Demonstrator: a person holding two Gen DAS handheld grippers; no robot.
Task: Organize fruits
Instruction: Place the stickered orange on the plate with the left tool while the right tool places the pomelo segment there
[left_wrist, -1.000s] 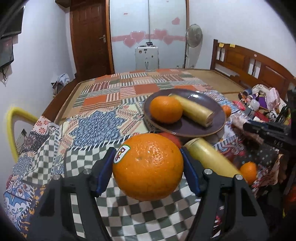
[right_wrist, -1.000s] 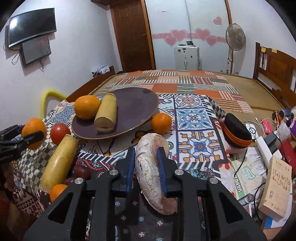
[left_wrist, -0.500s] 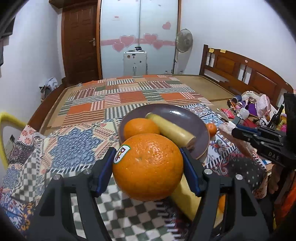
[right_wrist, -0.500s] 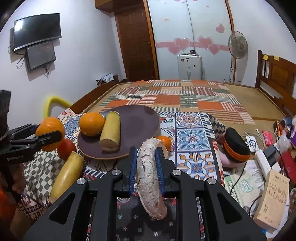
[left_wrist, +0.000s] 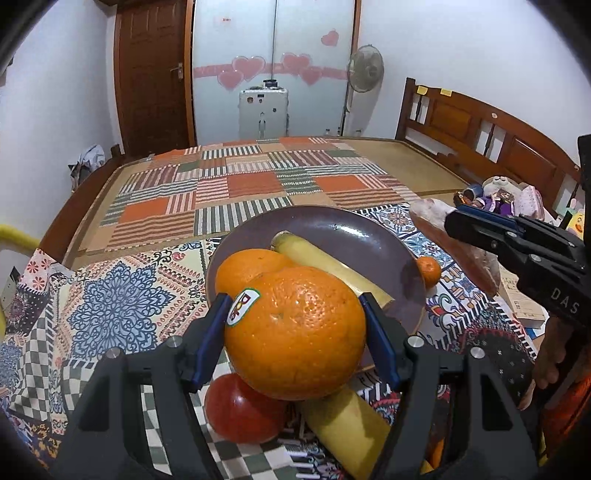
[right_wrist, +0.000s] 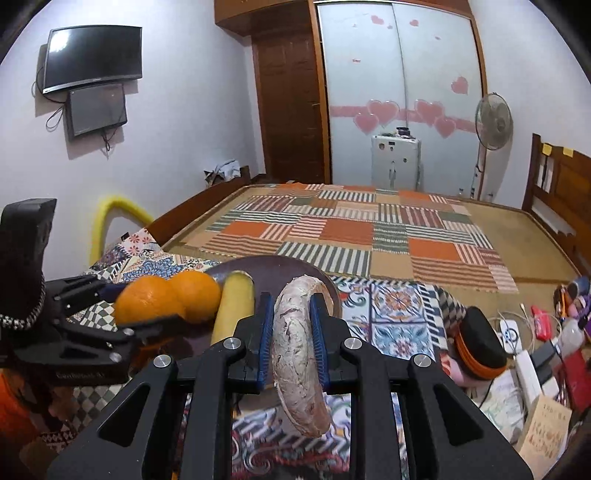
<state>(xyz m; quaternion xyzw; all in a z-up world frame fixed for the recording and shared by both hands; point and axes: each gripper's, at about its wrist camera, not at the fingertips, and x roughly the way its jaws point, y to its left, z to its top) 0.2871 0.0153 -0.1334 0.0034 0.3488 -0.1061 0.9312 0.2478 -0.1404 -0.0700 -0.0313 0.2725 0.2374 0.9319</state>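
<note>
- Since a second ago both my tools have come up and forward: from the left wrist view the dark purple round plate (left_wrist: 369, 236) now sits just behind the fruit I carry, where earlier checked cloth lay under it.
- Left wrist view: my left gripper (left_wrist: 295, 328) has its blue-padded fingers (left_wrist: 210, 336) clamped on a large round orange with a white brand sticker (left_wrist: 295, 332), held in the air at the plate's near rim.
- On the plate lie a second, plain orange (left_wrist: 247, 264) and a pale yellow peeled banana-like fruit (left_wrist: 325, 267), touching each other.
- Under the held orange, on the patterned patchwork cloth (left_wrist: 122, 295), sit a red round tomato-like fruit (left_wrist: 240, 410) and another long yellow fruit (left_wrist: 343, 421); a small tangerine (left_wrist: 429, 271) rests just beside the plate's right rim.
- Right wrist view: my right gripper (right_wrist: 291, 343) has its fingers narrow, squeezing a mottled pinkish-white curved sweet-potato-like root (right_wrist: 295, 354) upright, its lower end hanging below the pads.
- Beyond it the plate (right_wrist: 295, 269) shows, with the left tool and its orange (right_wrist: 149, 302) at left; a black cap with orange band (right_wrist: 478, 341) lies on the bed at right.
</note>
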